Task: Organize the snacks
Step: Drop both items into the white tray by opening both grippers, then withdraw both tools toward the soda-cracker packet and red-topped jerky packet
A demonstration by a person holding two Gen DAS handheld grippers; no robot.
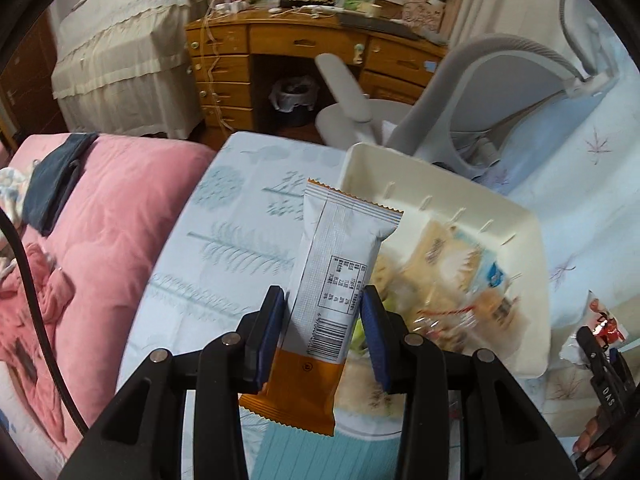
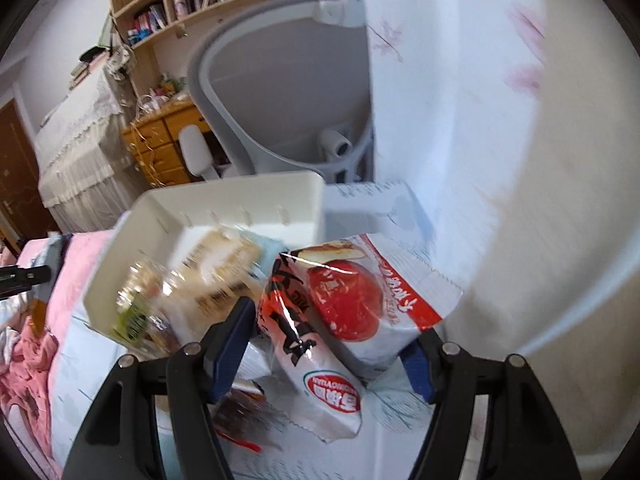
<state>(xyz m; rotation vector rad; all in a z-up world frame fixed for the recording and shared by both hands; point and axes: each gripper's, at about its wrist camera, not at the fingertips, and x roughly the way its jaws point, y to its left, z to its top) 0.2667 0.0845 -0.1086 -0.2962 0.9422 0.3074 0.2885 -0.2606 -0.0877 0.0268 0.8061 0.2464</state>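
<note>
A: Where is the bar?

B: The bar (image 1: 336, 280), a white wrapper with an orange end, sits between the blue pads (image 1: 274, 336) of the left gripper (image 1: 323, 334). The jaws are closed on it at its lower half, and it stands nearly upright, tilted a little right, above the cloth's (image 1: 224, 240) near edge.

A: And the bin?

B: The bin (image 1: 516, 216) is cream plastic, just right of the bar, near the cloth's far right corner. Several packets (image 1: 452, 268) lie in it, too blurred to name.

A: What does the right gripper hold?

B: The right gripper (image 2: 334, 346) has its jaws wide. Two bags lie between them on the cloth: a red-and-white bag (image 2: 312, 364) and, touching it on the right, a bag with a red fruit (image 2: 368, 300). I cannot tell whether either pad presses on them. Both bags lie just beside the bin's near right corner.

A: Anything else close by?

B: A dark snack pack (image 2: 240, 412) lies blurred beside the left pad of that gripper.

A: And farther out?

B: A pink quilt (image 1: 100, 216) lies along the cloth's left edge, with a dark garment (image 1: 56, 184) on it. Behind the bin stands a grey chair (image 1: 472, 92), and behind that a wooden desk (image 1: 300, 40) with drawers.
</note>
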